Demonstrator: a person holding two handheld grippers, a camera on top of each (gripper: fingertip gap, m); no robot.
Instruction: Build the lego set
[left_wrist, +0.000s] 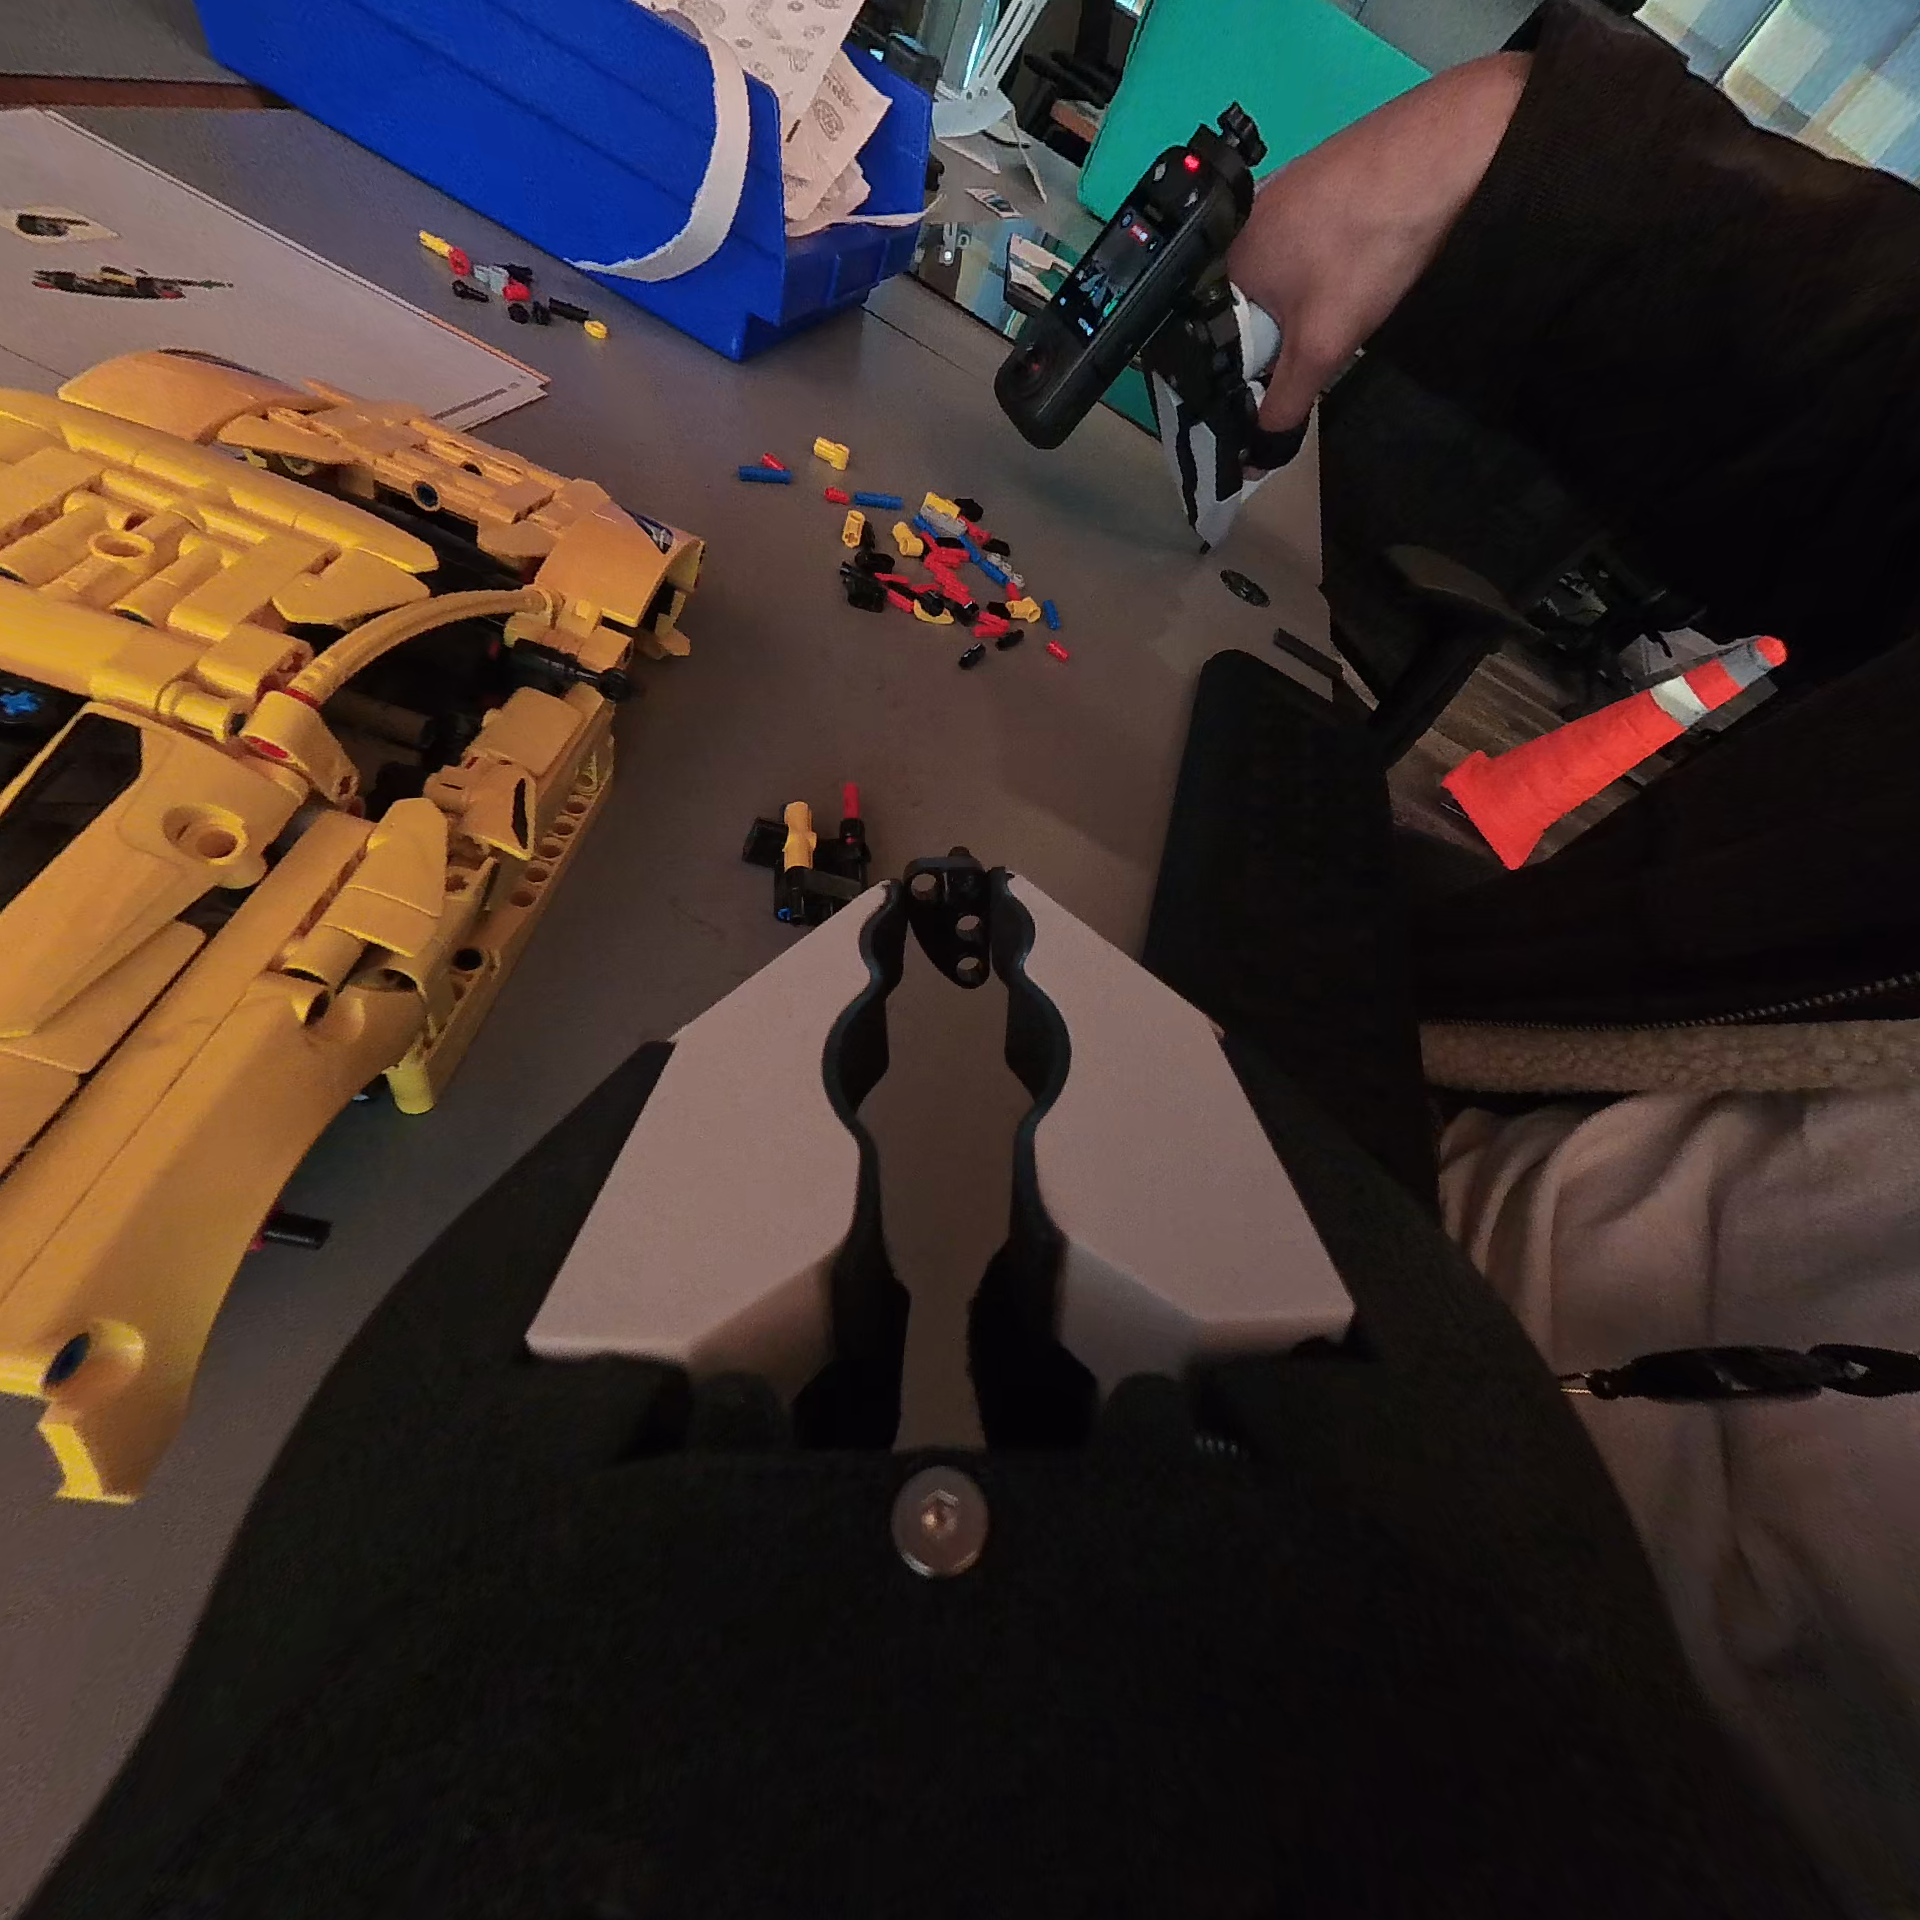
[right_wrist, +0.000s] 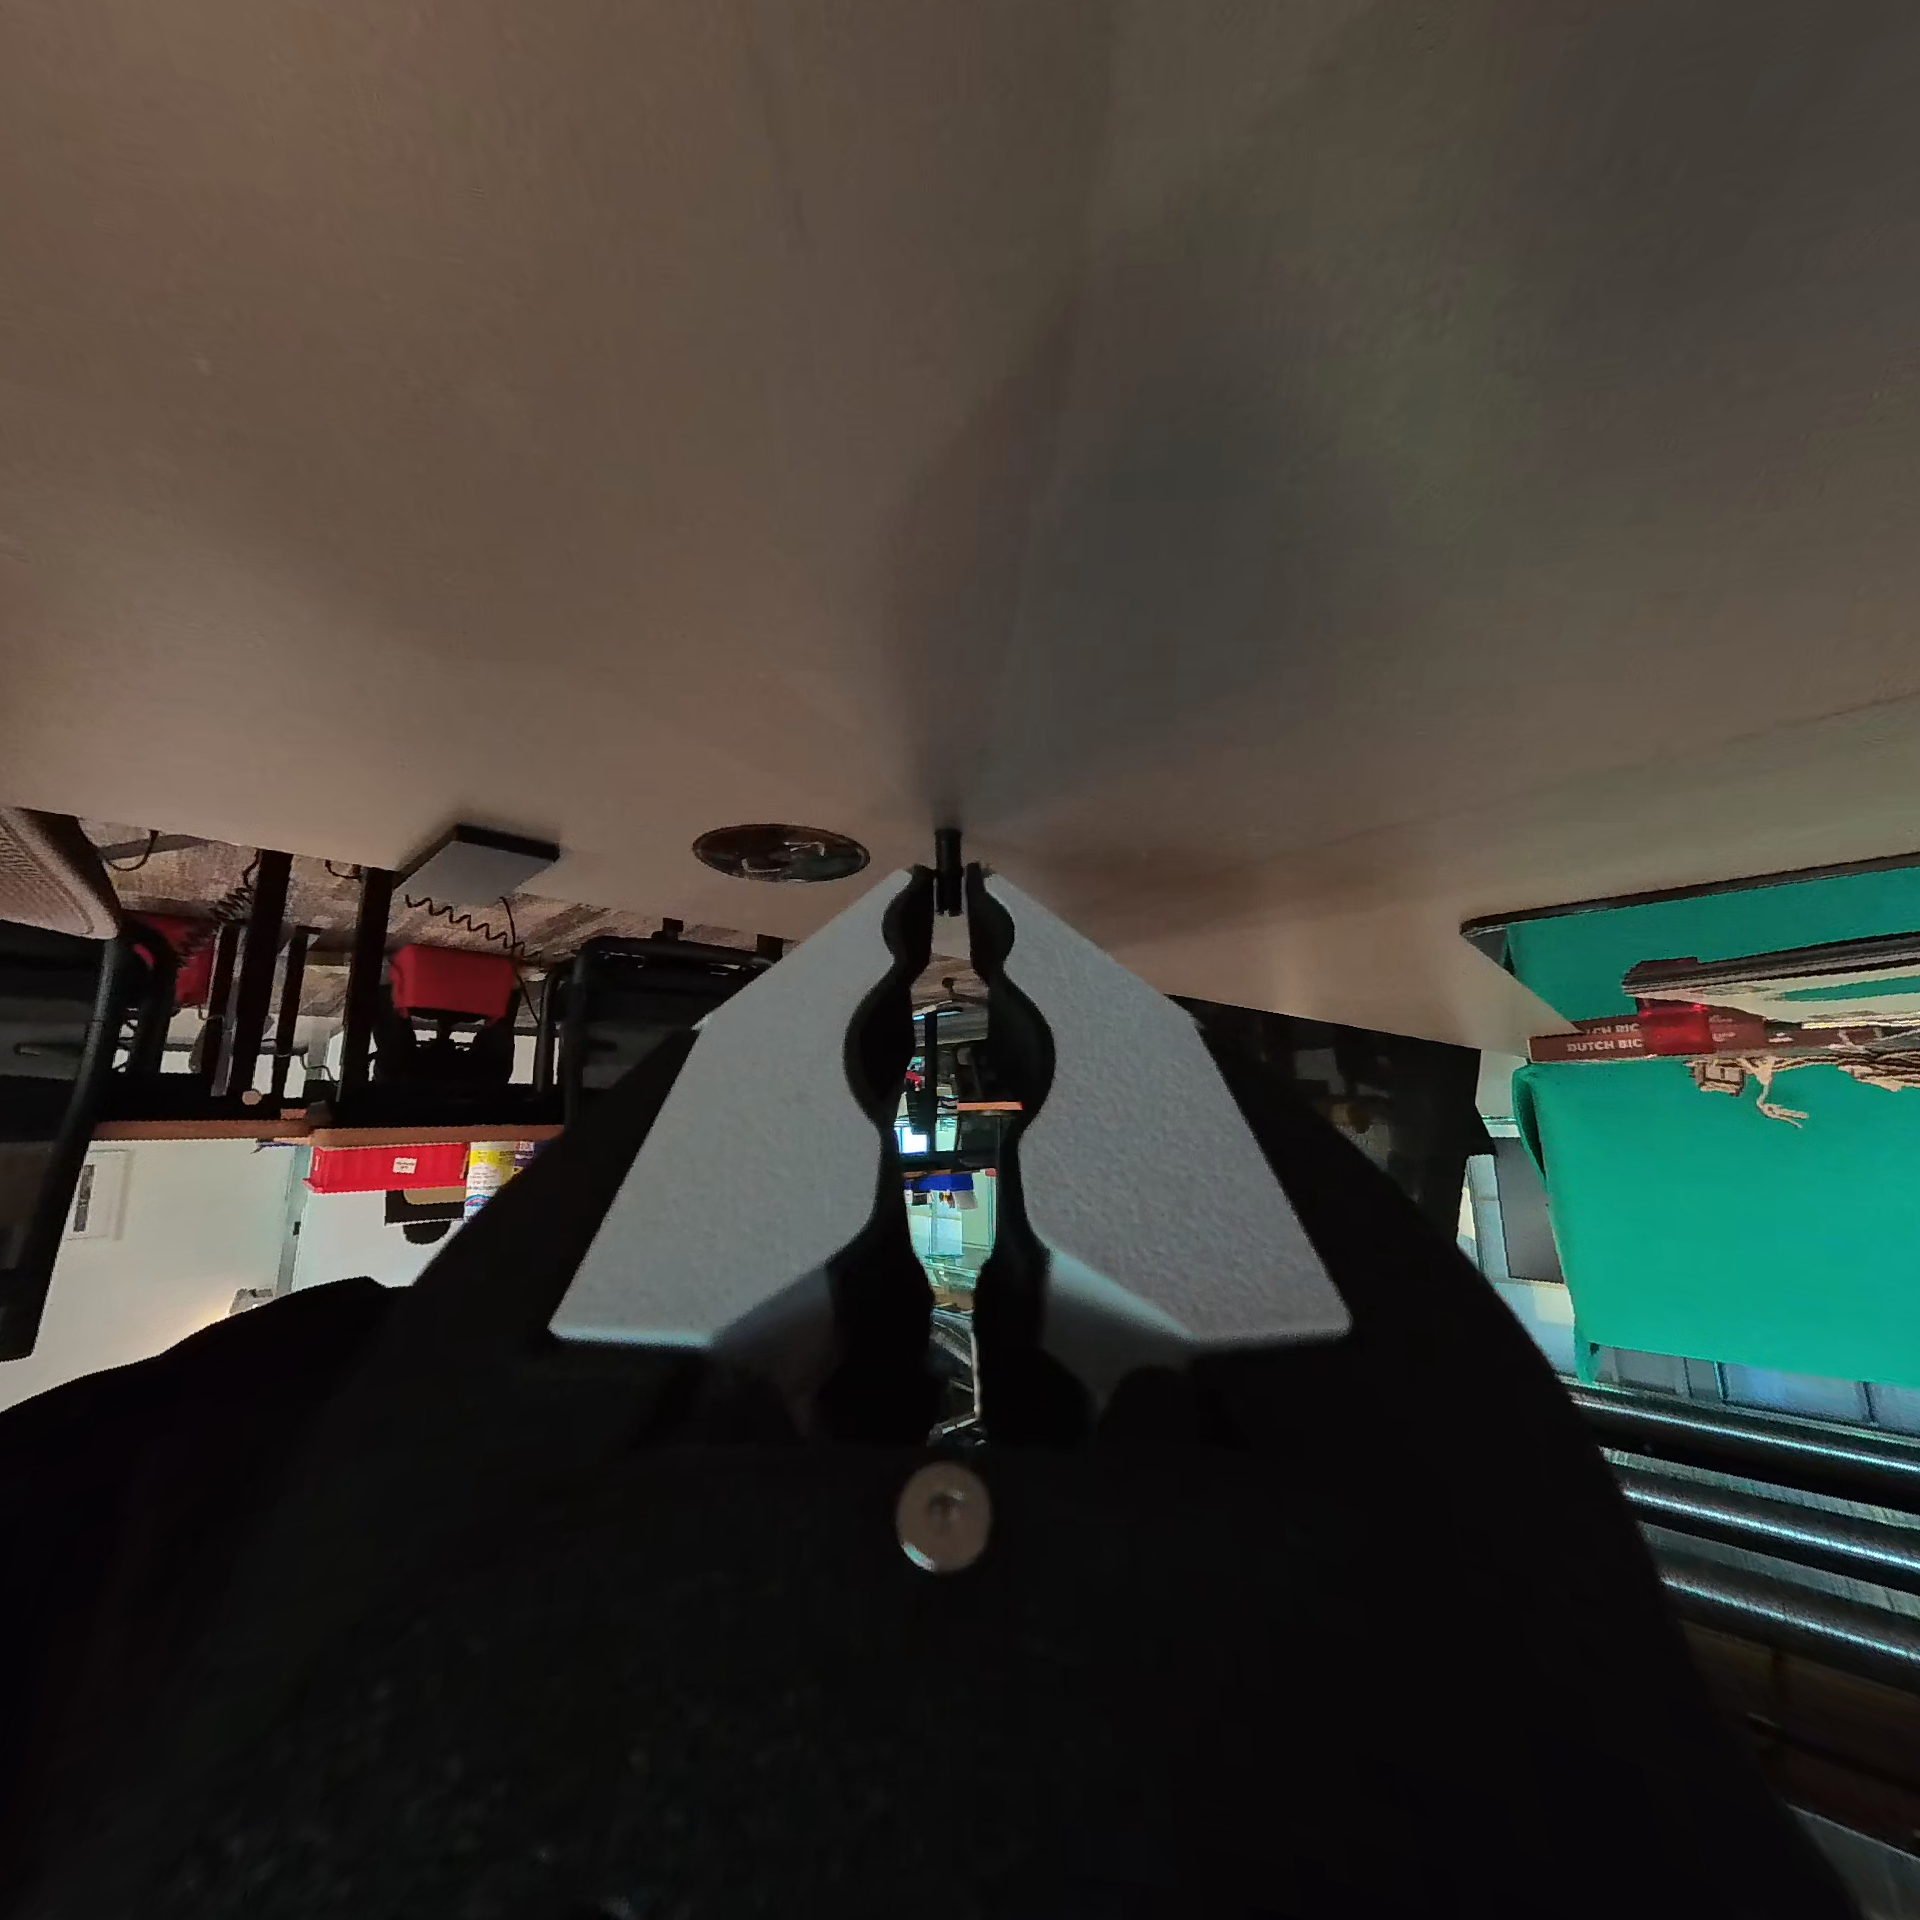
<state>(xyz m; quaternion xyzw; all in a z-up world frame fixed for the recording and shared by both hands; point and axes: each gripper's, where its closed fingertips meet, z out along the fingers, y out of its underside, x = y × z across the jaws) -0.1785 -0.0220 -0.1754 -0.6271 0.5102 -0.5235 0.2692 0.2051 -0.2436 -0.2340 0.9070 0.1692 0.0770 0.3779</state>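
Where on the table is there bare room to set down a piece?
Bare grey table lies between the yellow car and the loose pile, and beyond the pile toward the blue bin. It is crowded at the pile itself and just ahead of the left tongs, where a small cluster sits.

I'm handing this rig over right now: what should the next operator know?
Left gripper: shut on a black holed beam, above the table.
Right gripper: upside down, shut on a small black pin against the tabletop.
Yellow car: largely built, on the left.
Loose parts pile lies mid-table; small sub-assembly sits just ahead of the left gripper.
Left: likely join pin and beam, then fit them to the car.
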